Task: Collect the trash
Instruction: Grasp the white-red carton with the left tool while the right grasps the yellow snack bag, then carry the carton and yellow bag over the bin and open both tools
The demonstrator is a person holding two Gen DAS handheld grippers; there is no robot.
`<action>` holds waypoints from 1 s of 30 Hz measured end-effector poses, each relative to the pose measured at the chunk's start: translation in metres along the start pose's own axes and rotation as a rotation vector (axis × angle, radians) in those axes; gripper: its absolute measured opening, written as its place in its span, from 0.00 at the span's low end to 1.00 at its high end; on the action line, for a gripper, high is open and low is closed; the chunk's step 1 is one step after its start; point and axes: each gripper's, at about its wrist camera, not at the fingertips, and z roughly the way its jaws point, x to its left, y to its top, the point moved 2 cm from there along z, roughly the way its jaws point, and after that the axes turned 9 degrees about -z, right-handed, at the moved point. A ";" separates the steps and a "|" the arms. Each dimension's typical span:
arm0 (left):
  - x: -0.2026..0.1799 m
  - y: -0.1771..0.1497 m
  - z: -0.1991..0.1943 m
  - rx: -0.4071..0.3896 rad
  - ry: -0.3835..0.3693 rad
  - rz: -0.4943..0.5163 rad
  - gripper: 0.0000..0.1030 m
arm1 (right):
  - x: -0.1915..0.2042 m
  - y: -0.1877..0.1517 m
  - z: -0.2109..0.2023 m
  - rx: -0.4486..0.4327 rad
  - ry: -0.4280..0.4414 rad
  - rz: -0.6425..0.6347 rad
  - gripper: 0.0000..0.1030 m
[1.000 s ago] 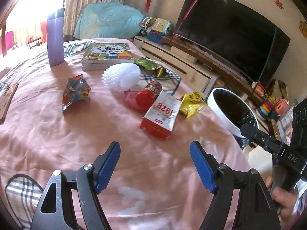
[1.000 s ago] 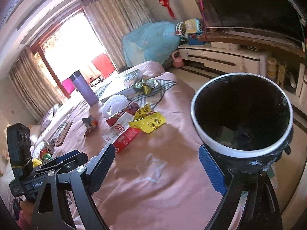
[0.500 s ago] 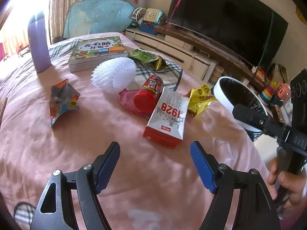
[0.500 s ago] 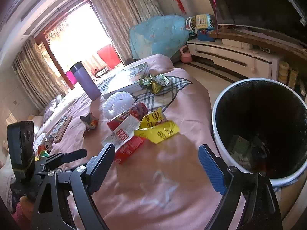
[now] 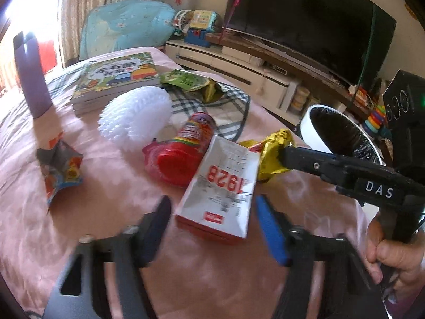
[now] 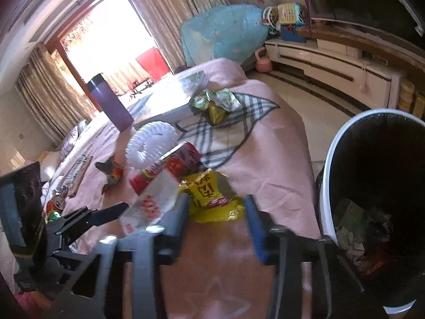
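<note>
Your trash lies bunched near the foot edge of the pink bedspread (image 5: 111, 191), where the cover drops away toward the white-rimmed trash bin (image 6: 329, 186) standing on the floor just beside the bed. Between you and the pile the cover is bare, so both tools have open cloth under them. Behind the pile the space is tight: a white spiky ball (image 5: 135, 114) touches the red snack canister (image 5: 186, 146), with a stack of picture books (image 5: 117, 79) and a green wrapper (image 5: 188, 81) further back and a purple tumbler (image 5: 30, 79) off to the left. A crumpled foil wrapper (image 5: 59, 167) sits apart on the left.

Your left gripper (image 5: 212, 222) tilts down at the near end of the white-and-red 1928 carton (image 5: 220, 188); its jaws are closing, the carton's end sits between the blue pads, and they do not yet press it.

Your right gripper (image 6: 216, 212) also points downward with its jaws closing around the yellow snack wrapper (image 6: 209, 196), which lies between the fingers right by the bed's edge; whether the pads have met it is lost in motion blur. Your right hand (image 5: 393, 255) grips its handle low at the right.
</note>
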 end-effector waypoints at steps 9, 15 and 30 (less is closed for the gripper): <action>0.002 -0.006 -0.007 -0.015 -0.029 -0.020 0.49 | -0.006 -0.005 -0.026 -0.045 0.000 0.023 0.00; 0.009 -0.016 -0.031 -0.045 -0.026 -0.053 0.49 | -0.004 -0.004 -0.034 -0.065 0.027 0.027 0.06; 0.014 -0.029 -0.062 -0.074 -0.043 -0.106 0.49 | 0.024 -0.013 -0.007 0.017 0.038 -0.054 0.03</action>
